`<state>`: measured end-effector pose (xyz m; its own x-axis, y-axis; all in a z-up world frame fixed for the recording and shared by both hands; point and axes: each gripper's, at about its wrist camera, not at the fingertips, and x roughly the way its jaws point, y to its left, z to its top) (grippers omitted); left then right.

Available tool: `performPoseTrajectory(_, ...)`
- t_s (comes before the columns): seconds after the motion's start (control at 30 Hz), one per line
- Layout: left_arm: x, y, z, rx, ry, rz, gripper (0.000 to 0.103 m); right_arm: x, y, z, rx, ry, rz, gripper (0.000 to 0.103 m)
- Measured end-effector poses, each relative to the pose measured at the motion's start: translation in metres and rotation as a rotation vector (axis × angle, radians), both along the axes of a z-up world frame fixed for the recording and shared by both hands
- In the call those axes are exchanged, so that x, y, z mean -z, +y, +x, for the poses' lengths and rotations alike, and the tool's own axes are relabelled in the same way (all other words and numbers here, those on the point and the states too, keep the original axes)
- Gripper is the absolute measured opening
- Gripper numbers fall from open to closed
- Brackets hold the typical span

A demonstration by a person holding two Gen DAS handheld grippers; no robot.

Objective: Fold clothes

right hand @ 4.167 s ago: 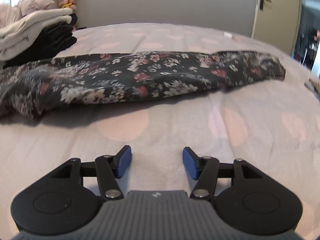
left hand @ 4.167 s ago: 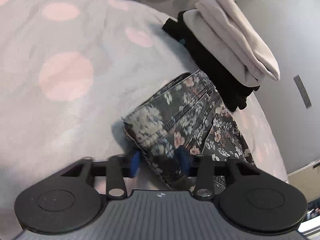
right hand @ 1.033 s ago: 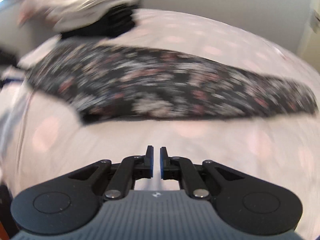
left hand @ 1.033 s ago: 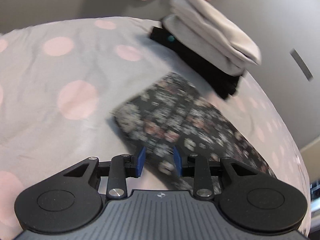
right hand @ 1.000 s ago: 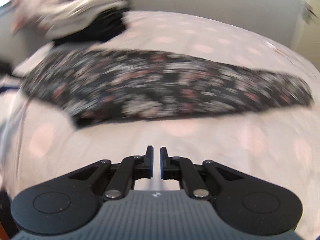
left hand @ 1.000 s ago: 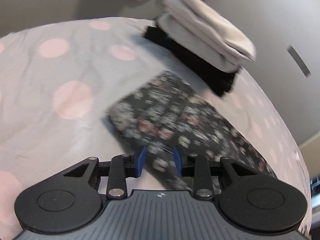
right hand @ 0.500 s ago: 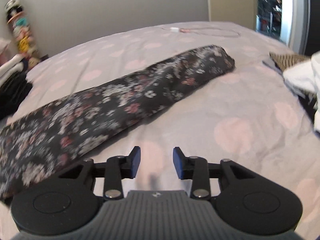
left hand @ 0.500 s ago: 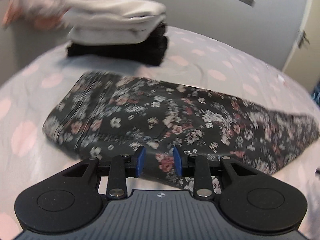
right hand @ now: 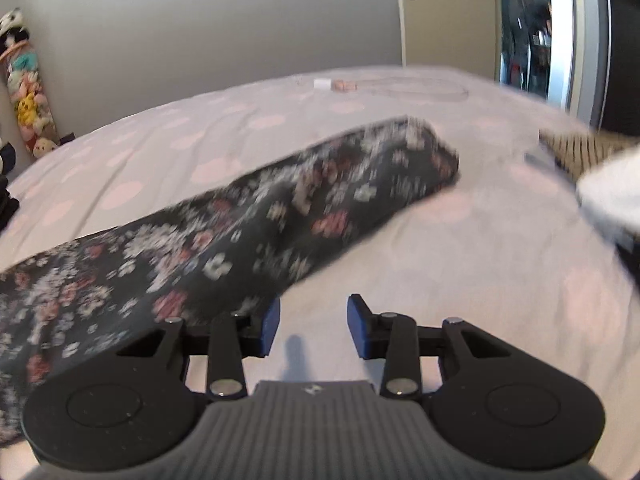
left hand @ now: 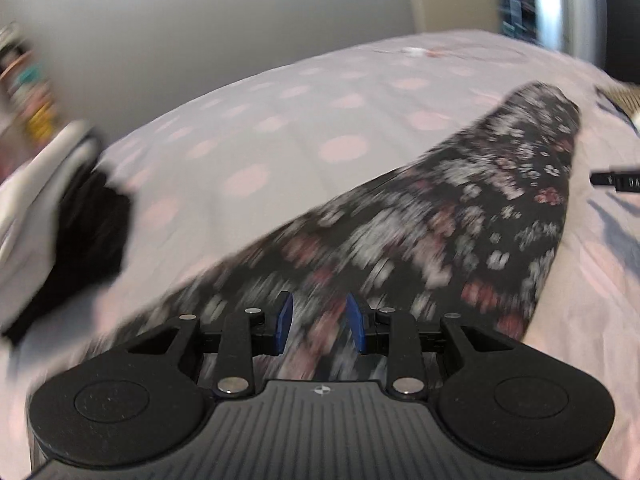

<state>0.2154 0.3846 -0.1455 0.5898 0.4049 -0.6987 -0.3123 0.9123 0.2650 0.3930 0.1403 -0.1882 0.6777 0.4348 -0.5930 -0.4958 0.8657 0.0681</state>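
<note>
Left wrist view. A long, dark garment point(left hand: 460, 216) of thin woven fabric, printed with small white and pink flowers, is laid as a folded strip across a pale bedspread point(left hand: 248, 128) dotted with round pink spots. The strip is seen tapering toward a rounded far end at the upper right; much of the print is smeared by blur. The left gripper point(left hand: 319, 322) is shown with its blue pads parted above the near part of the garment; cloth is visible behind the gap, but whether any of it is pinched cannot be told. At the left edge a stack of folded clothes point(left hand: 60, 200) is seen, pale layers over black ones, soft-edged from blur. A plain grey wall point(left hand: 200, 40) is seen behind the bed.

Right wrist view. The same garment point(right hand: 248, 220) is seen as a soft, puffy roll running from the lower left to a blunt end near the middle of the bedspread point(right hand: 460, 272). The right gripper point(right hand: 313, 325) is held released, nothing between its blue pads; its left pad lies just beside the garment's near edge, over bare bedspread. A thin cable point(right hand: 420, 90) is coiled at the bed's far side, and a striped cloth point(right hand: 580, 150) is seen at the right. Plush toys point(right hand: 24, 92) are hung on the wall point(right hand: 160, 48).
</note>
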Motion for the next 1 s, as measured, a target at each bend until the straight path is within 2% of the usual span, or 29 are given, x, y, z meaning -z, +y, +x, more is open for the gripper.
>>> performPoseTrajectory(0.23,0.025,0.004,0.108,0.194,0.095,0.051,0.037,0.009,0.006,0.029,-0.006,-0.089,-0.131,0.04)
performPoseTrajectory(0.4,0.043,0.012,0.155,0.219,0.152,0.058,0.037,0.016,0.008,0.04,0.03,-0.046,-0.089,0.04)
performPoseTrajectory(0.53,0.057,0.011,0.168,0.245,0.184,0.047,0.037,0.017,0.007,0.04,0.027,-0.048,-0.068,0.043)
performPoseTrajectory(0.6,0.063,0.01,0.17,0.249,0.191,0.042,0.028,0.019,0.007,0.042,0.037,-0.023,-0.055,0.043)
performPoseTrajectory(0.67,0.066,0.007,0.172,0.249,0.191,0.031,0.011,0.019,0.006,0.042,0.04,-0.014,-0.042,0.043)
performPoseTrajectory(0.73,0.067,0.004,0.173,0.248,0.19,0.018,0.0,0.015,0.005,0.041,0.041,-0.027,-0.032,0.044)
performPoseTrajectory(0.93,0.055,-0.005,0.176,0.178,0.171,0.089,0.0,0.011,0.003,0.038,0.043,-0.038,-0.008,0.045)
performPoseTrajectory(1.0,0.047,-0.003,0.177,0.19,0.173,0.09,0.0,0.01,0.001,0.039,0.046,-0.032,0.003,0.045)
